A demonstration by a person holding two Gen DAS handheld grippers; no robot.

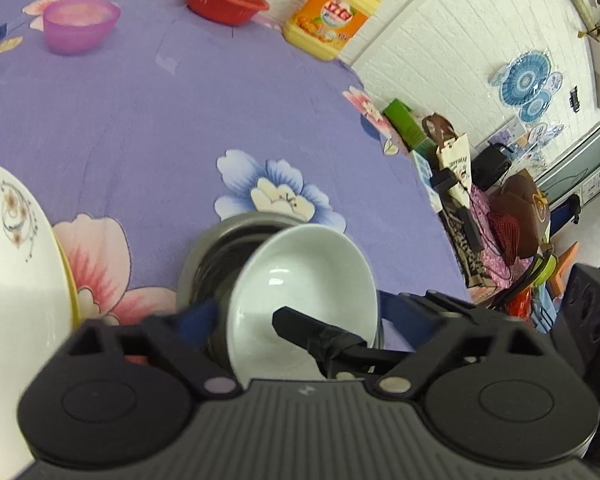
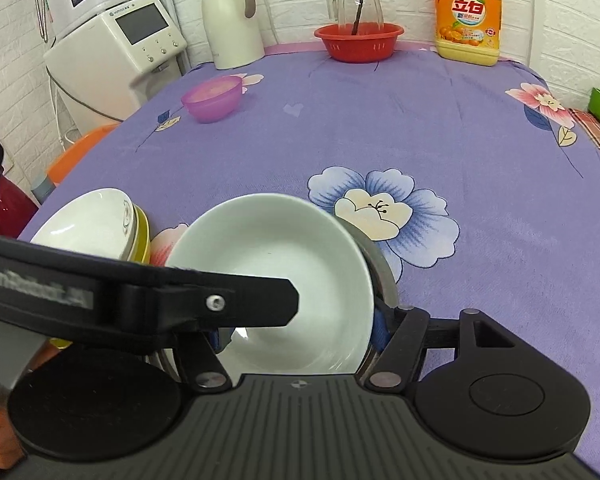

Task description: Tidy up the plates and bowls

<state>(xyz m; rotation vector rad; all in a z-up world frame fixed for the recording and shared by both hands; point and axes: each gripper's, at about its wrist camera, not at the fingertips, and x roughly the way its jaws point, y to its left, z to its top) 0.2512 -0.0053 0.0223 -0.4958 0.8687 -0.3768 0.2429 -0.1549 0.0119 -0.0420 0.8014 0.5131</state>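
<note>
Purple cloth [image 1: 180, 120], white bowl [image 1: 300, 264] in steel bowl [image 1: 204, 248]; left tongs [image 1: 294, 312], right tongs [image 2: 300, 332] astride, grip unclear.

Home kitchen: detergent bottle [image 2: 468, 12], kettle [image 2: 232, 20], floral tablecloth [image 2: 380, 120].

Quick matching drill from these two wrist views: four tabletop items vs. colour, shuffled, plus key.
Items:
1. basket
2. small bowl
3. detergent jug
4. kettle

Colours:
A. yellow
B. cream white
C. red
D. translucent pink-purple

Pairs: 1-C, 2-D, 3-A, 4-B
</note>
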